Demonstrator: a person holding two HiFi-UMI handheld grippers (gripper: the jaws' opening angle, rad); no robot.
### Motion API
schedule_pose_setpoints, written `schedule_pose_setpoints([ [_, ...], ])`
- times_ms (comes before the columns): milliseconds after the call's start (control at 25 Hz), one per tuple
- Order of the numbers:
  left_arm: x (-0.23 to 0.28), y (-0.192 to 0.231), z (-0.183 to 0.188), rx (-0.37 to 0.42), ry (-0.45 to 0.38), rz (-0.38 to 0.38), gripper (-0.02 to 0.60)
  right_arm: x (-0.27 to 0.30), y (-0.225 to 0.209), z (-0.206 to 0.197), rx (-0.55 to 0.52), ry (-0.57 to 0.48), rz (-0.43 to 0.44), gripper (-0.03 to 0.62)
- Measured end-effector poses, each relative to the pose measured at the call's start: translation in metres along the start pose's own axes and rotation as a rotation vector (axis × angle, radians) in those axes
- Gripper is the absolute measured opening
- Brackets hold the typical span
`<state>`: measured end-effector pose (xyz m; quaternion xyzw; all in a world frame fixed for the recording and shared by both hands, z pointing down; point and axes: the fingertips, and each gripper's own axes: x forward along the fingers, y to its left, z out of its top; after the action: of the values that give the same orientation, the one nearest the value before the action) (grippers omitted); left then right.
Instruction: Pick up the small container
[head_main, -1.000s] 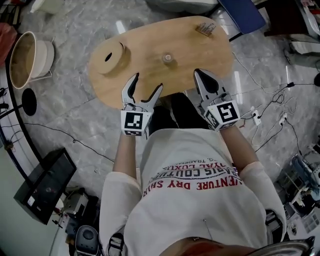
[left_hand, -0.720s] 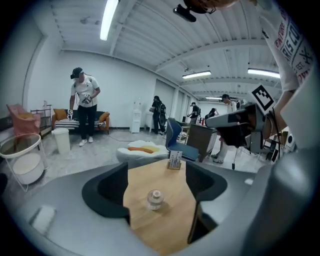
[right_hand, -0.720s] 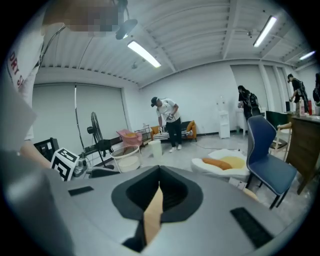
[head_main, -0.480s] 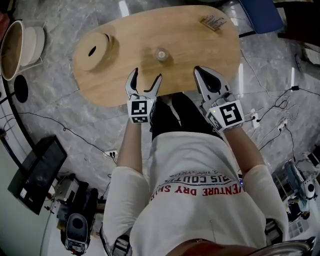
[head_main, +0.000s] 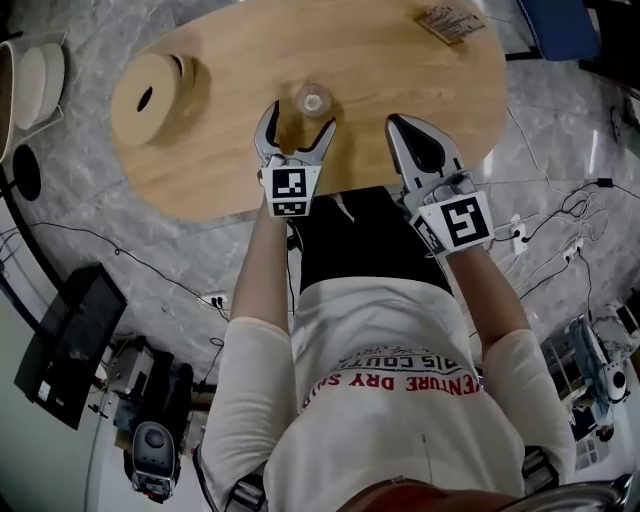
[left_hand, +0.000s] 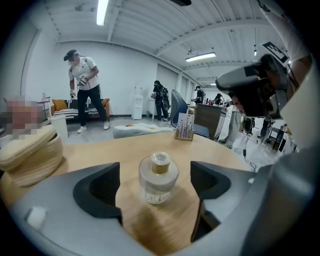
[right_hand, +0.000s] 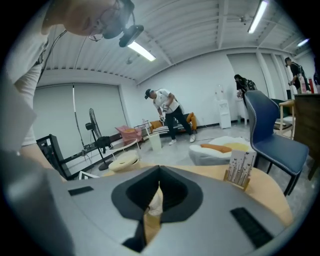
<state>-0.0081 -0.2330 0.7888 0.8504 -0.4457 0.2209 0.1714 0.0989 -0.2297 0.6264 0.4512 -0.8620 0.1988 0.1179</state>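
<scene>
The small container (head_main: 312, 98), a short clear jar with a gold neck and a pale label, stands upright on the oval wooden table (head_main: 400, 70). My left gripper (head_main: 298, 120) is just short of it, low over the table. In the left gripper view the small container (left_hand: 159, 177) sits between the two dark pads (left_hand: 97, 190) with a gap on each side. These jaws have just been opening and stand open. My right gripper (head_main: 397, 125) hovers over the table's near edge to the right, shut on nothing; its tips (right_hand: 159, 175) meet in a thin slit.
A round woven lidded basket (head_main: 150, 88) lies at the table's left end. A small card holder (head_main: 450, 20) stands at the far right. A blue chair (right_hand: 272, 130) is beyond the table. Cables and equipment (head_main: 75, 345) lie on the floor. People stand far off.
Both grippers have come down and forward over the table. The left gripper has closed in on the container, which now sits between its jaws, spread wider than before.
</scene>
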Motion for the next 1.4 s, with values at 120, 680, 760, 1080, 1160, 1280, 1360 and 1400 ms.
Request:
schedule_pose_setpoints([
  [120,0.022,-0.003,-0.008,0.011,0.003,-0.013,0.442,0.005,-0.005,-0.008,-0.02,-0.016,-0.006,0.006],
  [680,0.072,-0.001,-0.028,0.117,0.031,-0.019,0.405,0.006,-0.013,-0.044,-0.149,-0.001,-0.024,0.006],
  [760,0.071,0.001,-0.029,0.12,0.029,-0.004,0.377,0.008,-0.01,-0.046,-0.179,0.0,-0.012,0.006],
  [1080,0.066,0.0,-0.025,0.113,0.02,-0.025,0.342,0.007,-0.007,-0.054,-0.196,0.038,-0.012,0.006],
  [1160,0.06,-0.001,-0.02,0.11,0.024,-0.045,0.342,0.006,-0.008,-0.053,-0.194,0.051,-0.015,0.006],
  [1280,0.044,0.005,-0.008,0.098,0.024,-0.042,0.342,0.006,-0.005,-0.043,-0.181,0.057,-0.026,0.006],
  [1360,0.028,0.012,0.006,0.09,0.023,-0.036,0.342,0.003,0.002,-0.031,-0.158,0.064,-0.036,0.006],
  [1400,0.019,0.015,0.015,0.09,0.022,-0.033,0.342,0.001,0.007,-0.023,-0.143,0.067,-0.041,0.006],
])
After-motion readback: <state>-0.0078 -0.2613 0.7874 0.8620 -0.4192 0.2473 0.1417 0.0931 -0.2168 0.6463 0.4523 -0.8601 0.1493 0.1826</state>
